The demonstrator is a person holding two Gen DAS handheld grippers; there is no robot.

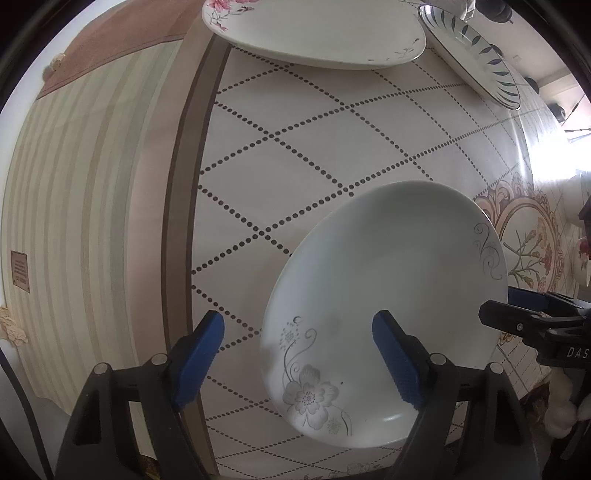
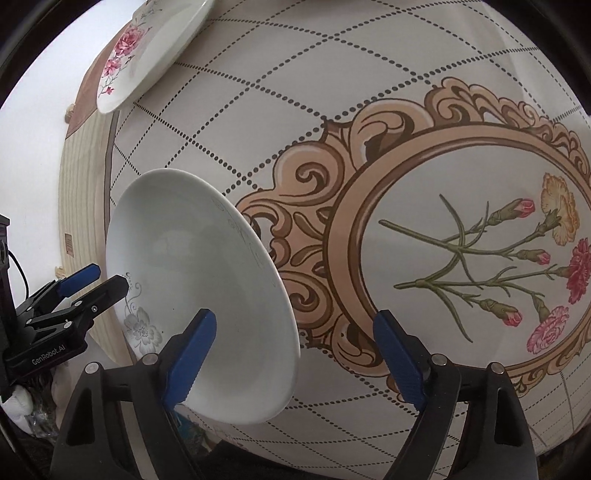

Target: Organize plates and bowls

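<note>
A white plate with a grey flower print [image 1: 384, 306] lies on the table; it also shows in the right wrist view [image 2: 192, 280]. My left gripper [image 1: 299, 354] is open, its right finger over the plate's near part and its left finger over the cloth. My right gripper [image 2: 295, 354] is open, its left finger over the plate's right part; it shows at the plate's right rim in the left wrist view [image 1: 517, 314]. A pink-flowered plate [image 1: 314, 33] sits at the far edge, also in the right wrist view [image 2: 147, 51]. A leaf-patterned plate [image 1: 476, 51] lies beside it.
The tablecloth has a dotted diamond pattern [image 1: 295, 147] and an ornate floral medallion [image 2: 461, 240]. The table's left edge has a brown border [image 1: 181, 221], with striped cloth hanging below it.
</note>
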